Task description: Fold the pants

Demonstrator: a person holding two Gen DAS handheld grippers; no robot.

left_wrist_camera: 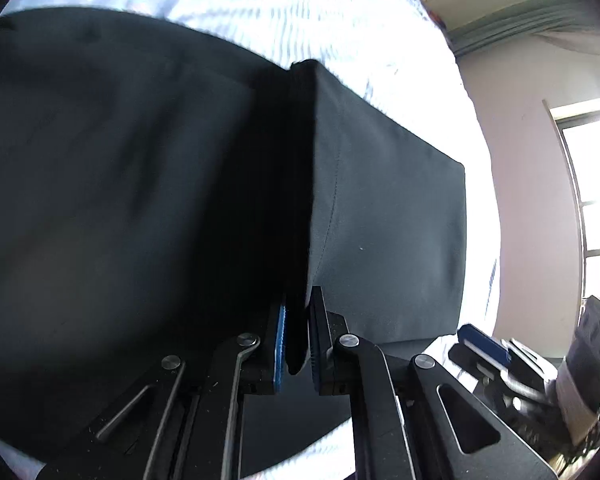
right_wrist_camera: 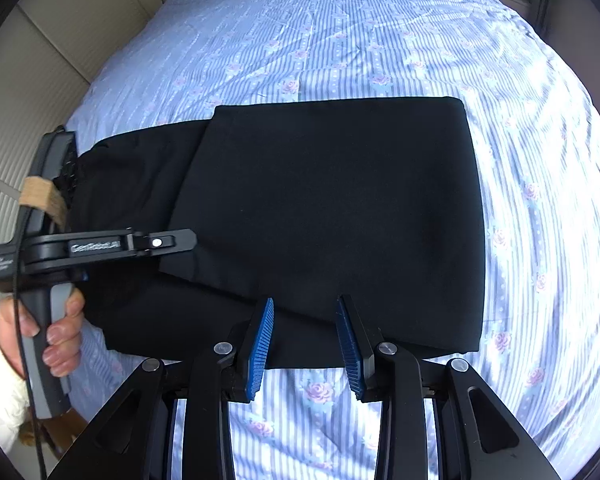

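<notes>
Two grippers over black pants (right_wrist_camera: 332, 208) lying folded on striped bed (right_wrist_camera: 540, 160). Left gripper (left_wrist_camera: 298, 344) at pants' left end, jaws narrow, pinching raised fold of dark cloth. Right gripper (right_wrist_camera: 305, 344) above pants' near edge, jaws partly apart, blue pads (right_wrist_camera: 260, 348) clear of fabric, gripping nothing. Hand (right_wrist_camera: 52, 332) holds left gripper's handle beside pants.

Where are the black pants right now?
The black pants lie partly folded on the striped floral bedsheet, filling the middle of the right wrist view, with the left gripper clamped on a fold at their left end.
</notes>
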